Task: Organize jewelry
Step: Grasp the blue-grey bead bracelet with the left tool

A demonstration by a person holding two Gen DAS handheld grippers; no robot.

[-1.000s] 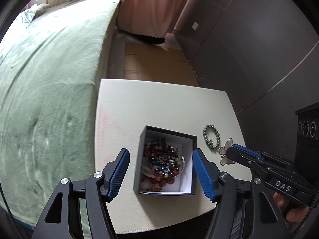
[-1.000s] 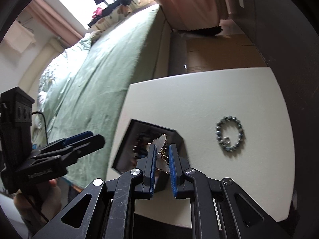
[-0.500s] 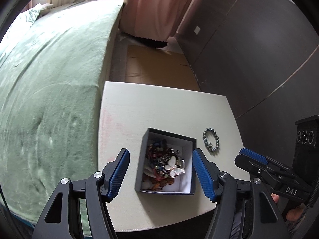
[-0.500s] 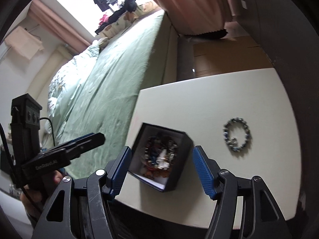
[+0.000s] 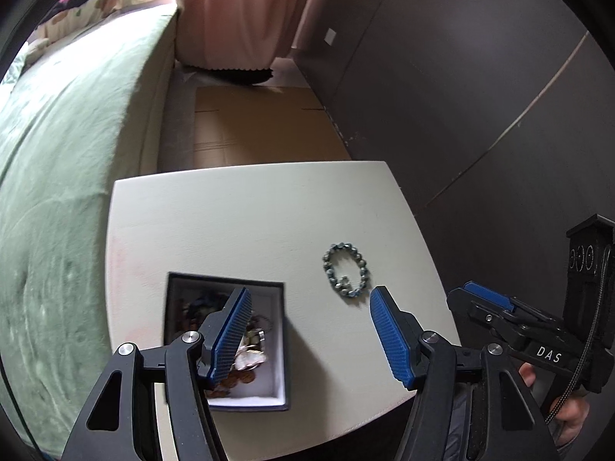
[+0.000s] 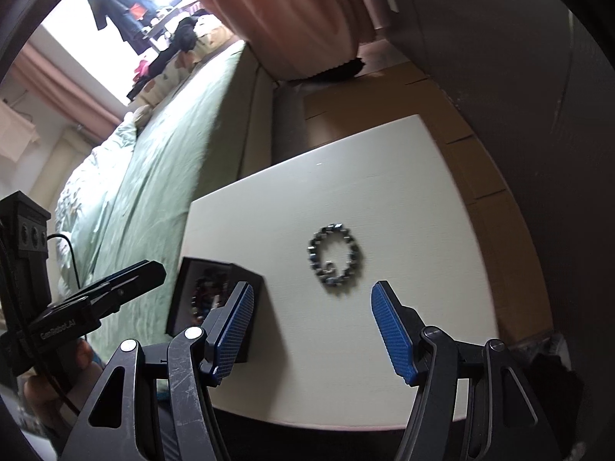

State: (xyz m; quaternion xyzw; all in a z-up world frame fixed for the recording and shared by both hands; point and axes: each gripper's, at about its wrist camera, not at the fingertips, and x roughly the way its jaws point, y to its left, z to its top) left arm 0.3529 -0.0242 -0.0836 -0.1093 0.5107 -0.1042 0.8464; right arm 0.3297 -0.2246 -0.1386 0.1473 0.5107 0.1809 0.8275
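A dark beaded bracelet (image 5: pixel 346 271) lies alone on the white table (image 5: pixel 238 207); it also shows in the right wrist view (image 6: pixel 333 260). A black jewelry box (image 5: pixel 226 340) with a white lining holds a pile of beads and a white butterfly piece; it also shows in the right wrist view (image 6: pixel 215 299). My left gripper (image 5: pixel 307 336) is open and empty, above the table between box and bracelet. My right gripper (image 6: pixel 312 330) is open and empty, just short of the bracelet; it shows at the right of the left wrist view (image 5: pixel 496 307).
The table (image 6: pixel 384 176) stands beside a bed with a green cover (image 5: pixel 57 153) on the left. A dark wall (image 5: pixel 480 77) runs along the right. Cardboard (image 5: pixel 253 126) lies on the floor beyond the table, under a pink curtain (image 5: pixel 238 11).
My right gripper let the butterfly piece go into the box, opened, and swung right to face the bracelet. My left gripper has shifted right, off the box.
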